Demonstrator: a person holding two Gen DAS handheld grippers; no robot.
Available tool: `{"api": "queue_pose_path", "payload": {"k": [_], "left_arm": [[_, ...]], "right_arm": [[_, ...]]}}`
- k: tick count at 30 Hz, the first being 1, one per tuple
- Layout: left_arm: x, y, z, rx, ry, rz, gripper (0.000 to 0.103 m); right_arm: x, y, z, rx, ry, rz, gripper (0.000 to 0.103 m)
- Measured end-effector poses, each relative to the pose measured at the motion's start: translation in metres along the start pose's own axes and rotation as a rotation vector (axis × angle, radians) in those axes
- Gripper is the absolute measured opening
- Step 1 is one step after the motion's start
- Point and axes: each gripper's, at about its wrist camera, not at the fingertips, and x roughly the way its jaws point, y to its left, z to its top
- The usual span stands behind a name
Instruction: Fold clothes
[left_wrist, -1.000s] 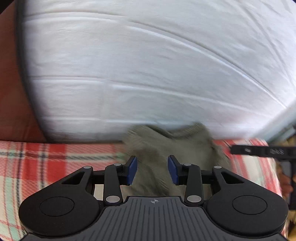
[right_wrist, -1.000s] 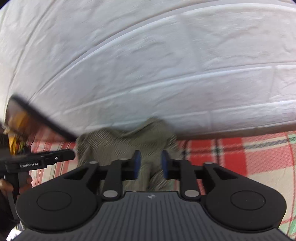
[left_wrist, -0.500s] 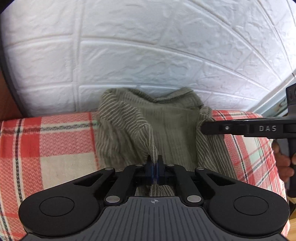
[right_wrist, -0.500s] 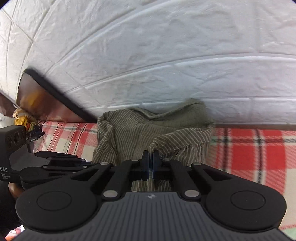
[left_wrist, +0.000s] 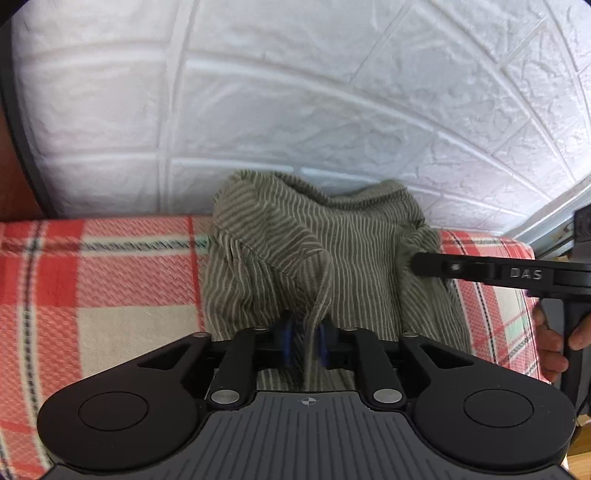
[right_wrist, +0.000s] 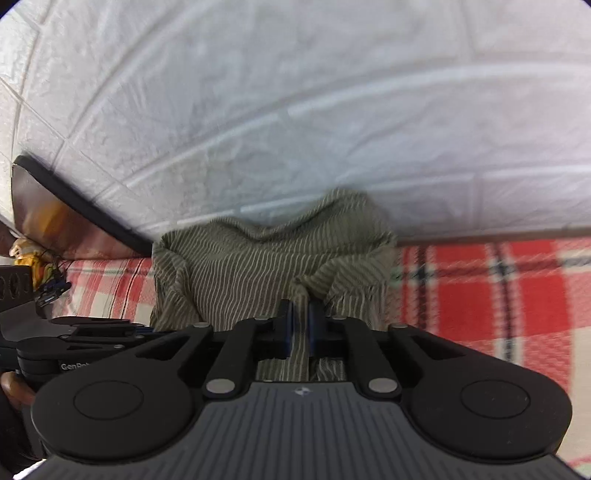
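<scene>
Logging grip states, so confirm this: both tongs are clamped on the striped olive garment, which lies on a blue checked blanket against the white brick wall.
One thing is wrong: the blanket is red checked, not blue, as the left wrist view shows. Otherwise right: left tongs and right tongs both pinch the striped olive garment against the white brick wall.

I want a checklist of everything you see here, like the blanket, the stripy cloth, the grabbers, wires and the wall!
Surface: red, cream and black plaid blanket, covering the top.
Job's things: one olive striped garment, bunched up against the wall, not yet folded.
Clutter: yellowish item at the far left edge, too blurred to identify.
Grippers: left gripper pinching a garment fold; right gripper pinching another fold.
Cables: nothing seen.
Surroundings: white brick-pattern wall; dark brown panel at left.
</scene>
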Motion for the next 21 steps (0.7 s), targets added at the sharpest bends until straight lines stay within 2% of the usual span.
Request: {"api": "queue_pose_path", "payload": {"k": [1, 3, 5, 7, 8, 10, 11, 13, 16, 18, 19, 20, 21], "left_arm": [[-0.008, -0.001, 0.0, 0.0, -0.021, 0.005, 0.046], [-0.025, -0.002, 0.001, 0.001, -0.062, 0.015, 0.055], [-0.041, -0.004, 0.002, 0.001, -0.104, 0.025, 0.056], [-0.058, -0.007, -0.001, -0.006, -0.13, 0.016, 0.053], [-0.065, -0.011, -0.005, 0.009, -0.12, -0.027, 0.053], [-0.07, -0.025, -0.019, 0.062, -0.07, -0.108, 0.043], [-0.069, -0.035, -0.029, 0.099, -0.034, -0.145, 0.038], [-0.062, -0.054, -0.051, 0.172, 0.052, -0.211, 0.038], [-0.036, -0.078, -0.081, 0.252, 0.159, -0.228, 0.038], [-0.018, -0.081, -0.089, 0.25, 0.18, -0.188, 0.039], [-0.01, -0.08, -0.091, 0.249, 0.181, -0.159, 0.038], [-0.002, -0.077, -0.091, 0.233, 0.181, -0.134, 0.036], [0.004, -0.071, -0.089, 0.194, 0.185, -0.139, 0.024]], "right_arm": [[-0.008, 0.002, -0.001, -0.001, -0.018, -0.009, 0.017], [-0.026, 0.008, -0.005, -0.015, -0.055, -0.022, 0.021], [-0.043, 0.014, -0.013, -0.031, -0.08, -0.017, 0.021], [-0.055, 0.02, -0.027, -0.039, -0.058, 0.017, 0.021], [-0.059, 0.023, -0.036, -0.042, -0.038, 0.039, 0.021], [-0.066, 0.029, -0.053, -0.055, 0.011, 0.083, 0.009], [-0.065, 0.033, -0.063, -0.074, 0.048, 0.103, 0.008], [-0.059, 0.037, -0.08, -0.085, 0.101, 0.121, 0.009], [-0.041, 0.032, -0.091, -0.043, 0.137, 0.099, 0.009], [-0.027, 0.025, -0.089, -0.011, 0.127, 0.056, 0.009], [-0.022, 0.021, -0.087, 0.004, 0.11, 0.027, 0.003], [-0.017, 0.016, -0.083, 0.029, 0.093, 0.013, 0.0], [-0.014, 0.013, -0.08, 0.053, 0.08, 0.012, 0.0]]}}
